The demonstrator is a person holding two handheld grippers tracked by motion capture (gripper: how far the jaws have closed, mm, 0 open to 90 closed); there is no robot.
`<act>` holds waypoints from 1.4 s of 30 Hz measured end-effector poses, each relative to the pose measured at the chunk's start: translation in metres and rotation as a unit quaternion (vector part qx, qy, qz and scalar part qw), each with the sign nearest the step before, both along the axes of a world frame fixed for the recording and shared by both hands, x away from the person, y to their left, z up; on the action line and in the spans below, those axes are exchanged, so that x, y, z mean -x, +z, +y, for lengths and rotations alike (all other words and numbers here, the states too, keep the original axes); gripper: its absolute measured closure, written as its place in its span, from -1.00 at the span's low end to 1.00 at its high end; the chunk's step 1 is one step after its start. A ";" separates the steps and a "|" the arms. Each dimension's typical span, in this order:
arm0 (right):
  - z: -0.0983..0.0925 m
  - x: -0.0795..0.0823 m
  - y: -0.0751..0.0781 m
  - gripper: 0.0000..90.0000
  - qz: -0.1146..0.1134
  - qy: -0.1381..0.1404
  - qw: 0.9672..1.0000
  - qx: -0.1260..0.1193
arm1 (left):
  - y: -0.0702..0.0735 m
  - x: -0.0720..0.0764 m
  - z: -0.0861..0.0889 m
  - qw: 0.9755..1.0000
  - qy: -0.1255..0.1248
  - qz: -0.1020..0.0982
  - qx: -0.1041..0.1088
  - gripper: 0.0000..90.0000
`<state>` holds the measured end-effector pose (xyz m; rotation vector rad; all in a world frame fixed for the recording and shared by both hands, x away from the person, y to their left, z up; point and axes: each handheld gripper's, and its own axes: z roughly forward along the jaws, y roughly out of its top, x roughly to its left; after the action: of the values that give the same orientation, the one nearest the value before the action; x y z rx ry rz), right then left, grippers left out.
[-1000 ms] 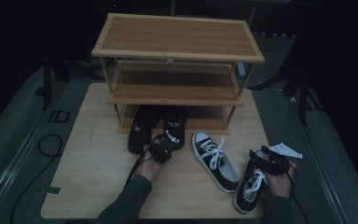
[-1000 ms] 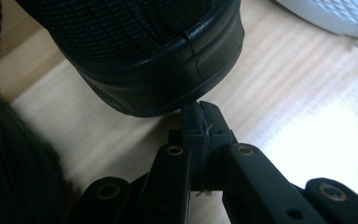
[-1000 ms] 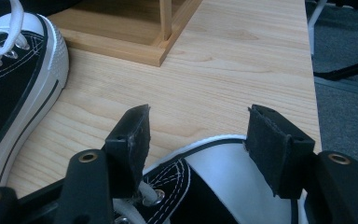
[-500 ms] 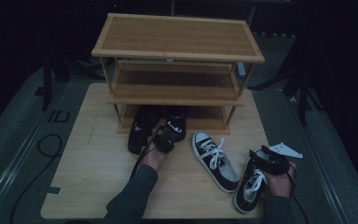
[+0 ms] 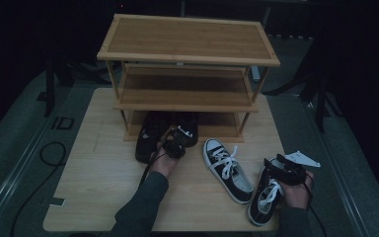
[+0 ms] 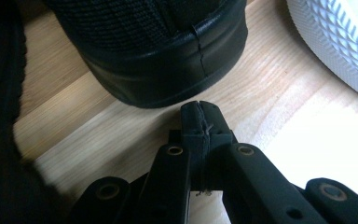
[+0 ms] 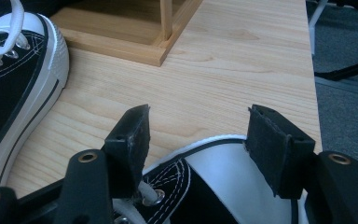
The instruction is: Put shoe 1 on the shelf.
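Shoes are being tidied here, it seems. Nearest the person, the right tongs (image 5: 282, 168) hang spread wide over the toe of a black canvas sneaker with white laces (image 5: 265, 193), at the right front of the light wooden surface (image 5: 94, 187), not pinching it. Its matching black-and-white sneaker (image 5: 227, 169) lies just beside it, toward the middle. Farther on, the left tongs (image 5: 179, 140) are pressed together, empty, tips right behind the heel of a plain black slip-on shoe (image 6: 158, 56). I think they are nudging it under the three-level wooden shoe rack (image 5: 187, 64). Next, the right tongs likely must close on the sneaker and lift it.
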<state>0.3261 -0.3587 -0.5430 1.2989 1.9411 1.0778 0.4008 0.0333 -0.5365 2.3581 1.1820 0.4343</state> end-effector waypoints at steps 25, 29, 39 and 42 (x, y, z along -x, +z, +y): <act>0.001 0.001 0.000 -0.12 -0.001 -0.002 1.000 0.001 | 0.006 0.068 0.072 1.000 0.026 -0.007 -0.001 0.99; 0.001 0.001 0.000 -0.12 -0.001 -0.002 1.000 0.001 | 0.005 0.065 0.085 0.999 0.037 -0.005 -0.008 0.99; 0.001 0.001 0.000 -0.12 0.000 -0.002 1.000 0.001 | 0.009 0.056 0.106 0.998 0.057 -0.014 -0.012 0.99; 0.001 0.001 0.000 -0.12 0.000 -0.003 1.000 0.001 | 0.009 0.057 0.108 0.998 0.051 -0.015 -0.017 0.99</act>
<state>0.3251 -0.3580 -0.5428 1.3024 1.9365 1.0744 0.3435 0.1409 -0.5275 2.3185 1.2960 0.5254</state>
